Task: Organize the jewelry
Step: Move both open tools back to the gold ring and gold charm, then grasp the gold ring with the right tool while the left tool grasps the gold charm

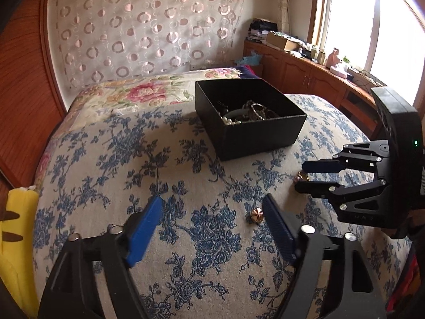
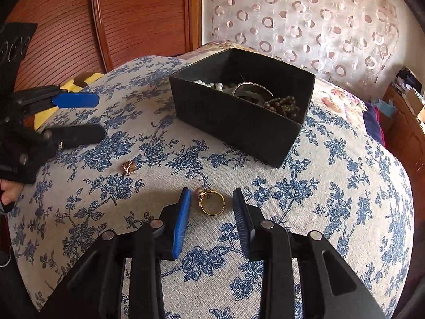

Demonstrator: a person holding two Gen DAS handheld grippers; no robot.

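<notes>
- The left tool (image 1: 212, 210) hangs over a bed (image 1: 111, 164) covered in blue floral print, its blue pads spread wide apart with nothing between them but cloth.
- A small rose-gold flower earring (image 1: 257, 214) lies on the cover just beside the inner face of the left tool's right finger, at about 3 o'clock from the midpoint of the gap; whether it touches that finger I cannot tell.
- In the right wrist view the same earring (image 2: 129, 167) sits at about 10 o'clock from the right tool, well apart from it, and just below the left tool's dark lower finger.
- The right tool (image 2: 212, 200) stands partly open, its two blue ribbed pads either side of a gold ring (image 2: 212, 202) that lies flat on the cover.
- The ring sits in the gap near the fingertips, closer to the left pad; neither pad presses on it.
- A pinkish stone or setting shows on the ring at its 10 o'clock edge.
- A black open box (image 2: 233, 117) rests on the bed at 12 o'clock from the right tool, well beyond the ring.
- Inside the box lie a pearl strand (image 2: 212, 85), metal bangles (image 2: 252, 87) and dark brown beads (image 2: 284, 105), heaped together.
- From the left tool the box (image 1: 260, 135) is at about 1 o'clock.
</notes>
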